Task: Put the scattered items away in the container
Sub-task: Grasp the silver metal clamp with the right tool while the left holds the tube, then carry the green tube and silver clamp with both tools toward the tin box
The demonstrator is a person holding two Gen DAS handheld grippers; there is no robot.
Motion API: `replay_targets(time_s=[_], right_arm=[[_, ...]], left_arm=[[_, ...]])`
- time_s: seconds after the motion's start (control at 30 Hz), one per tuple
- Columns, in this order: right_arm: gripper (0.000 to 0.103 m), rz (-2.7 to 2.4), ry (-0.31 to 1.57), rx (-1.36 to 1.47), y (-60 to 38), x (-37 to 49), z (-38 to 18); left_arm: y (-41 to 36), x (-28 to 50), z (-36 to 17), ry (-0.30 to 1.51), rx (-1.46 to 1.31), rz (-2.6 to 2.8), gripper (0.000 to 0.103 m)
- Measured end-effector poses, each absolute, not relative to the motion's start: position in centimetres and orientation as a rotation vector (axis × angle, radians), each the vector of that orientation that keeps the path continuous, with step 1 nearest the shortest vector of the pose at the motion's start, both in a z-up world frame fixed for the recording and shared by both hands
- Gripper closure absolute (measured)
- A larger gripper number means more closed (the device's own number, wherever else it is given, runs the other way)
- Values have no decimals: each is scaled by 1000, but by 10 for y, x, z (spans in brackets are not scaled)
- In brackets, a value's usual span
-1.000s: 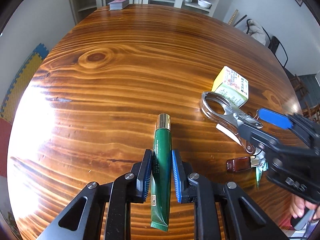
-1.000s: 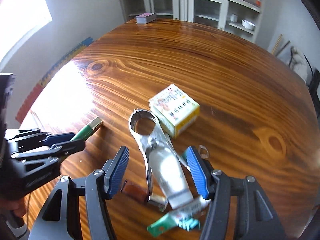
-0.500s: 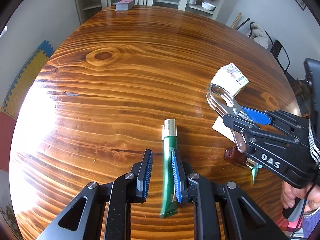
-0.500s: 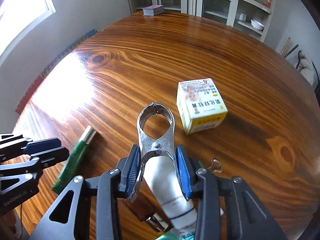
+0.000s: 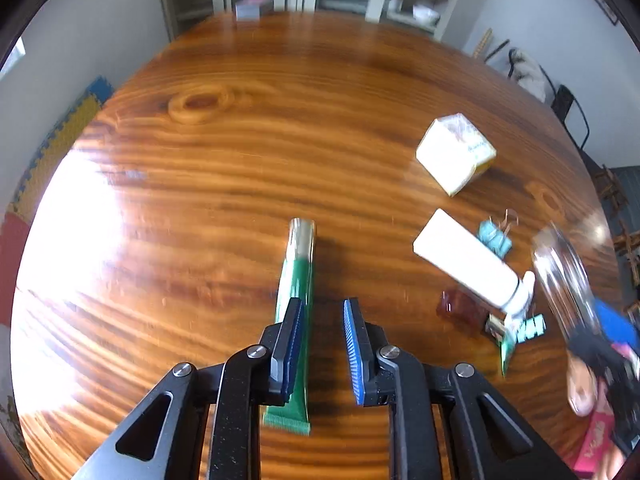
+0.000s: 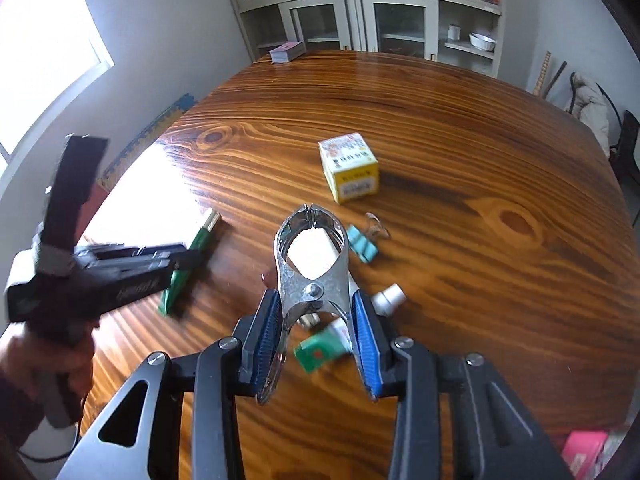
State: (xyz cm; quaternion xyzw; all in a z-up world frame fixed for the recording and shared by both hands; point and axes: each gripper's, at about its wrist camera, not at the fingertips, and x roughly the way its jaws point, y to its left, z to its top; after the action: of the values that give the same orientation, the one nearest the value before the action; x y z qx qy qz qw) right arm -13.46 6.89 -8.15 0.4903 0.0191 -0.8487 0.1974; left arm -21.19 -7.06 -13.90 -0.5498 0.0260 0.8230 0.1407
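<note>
Two tools work over a round wooden worktop (image 6: 460, 128). Left tool (image 5: 320, 354): its jaws have just been opening and now stand apart; the green tube (image 5: 296, 312) with a gold cap lies flat on the worktop between them, close against the left pad, clear of the right one. Right tool (image 6: 316, 332): clamped on the handles of a metal spring clamp (image 6: 310, 258), which it holds off the worktop, ring-shaped jaws pointing away. Beneath the clamp lies a white tube (image 5: 468, 260), cap toward the viewer. Beyond it stands a small yellow and white carton (image 6: 350, 168). Just beside the white tube lie a teal binder clip (image 6: 362, 244), a small brown bottle (image 5: 464, 308) and a green and white sachet (image 6: 320, 350). No container can be made out in either view.
</note>
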Motion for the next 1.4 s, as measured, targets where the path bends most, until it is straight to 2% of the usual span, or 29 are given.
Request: replay_targets(time_s=[0.07, 0.17, 0.2, 0.23, 0.3, 0.33, 0.43, 0.77, 1.1, 1.4], right_arm=[[62, -2390, 39, 1386, 84, -122, -77], [62, -2418, 4, 1408, 106, -101, -74], [62, -2428, -10, 1414, 111, -97, -74], [62, -2440, -26, 1419, 117, -93, -73], [62, -2462, -56, 1423, 129, -84, -69], [62, -2474, -68, 1424, 135, -79, -67], [62, -2506, -98, 1419, 151, -67, -60], [62, -2586, -238, 1407, 208, -36, -52], [62, -2665, -326, 1400, 273, 7, -47], [62, -2797, -441, 1403, 356, 50, -38]], left_arm=[[-68, -216, -142, 90, -1589, 2402, 39], [-67, -223, -150, 107, -1609, 2424, 39], [-68, -225, -154, 89, -1624, 2412, 41], [-69, -227, -158, 82, -1629, 2413, 46], [-67, -227, -160, 148, -1619, 2453, 77], [-67, -228, -159, 152, -1622, 2452, 82], [-72, -230, -157, 33, -1665, 2418, 83], [-37, -174, -111, 35, -1559, 2376, 83], [66, -99, -60, 111, -1387, 2224, 83], [151, -38, -43, 152, -1305, 2067, 83]])
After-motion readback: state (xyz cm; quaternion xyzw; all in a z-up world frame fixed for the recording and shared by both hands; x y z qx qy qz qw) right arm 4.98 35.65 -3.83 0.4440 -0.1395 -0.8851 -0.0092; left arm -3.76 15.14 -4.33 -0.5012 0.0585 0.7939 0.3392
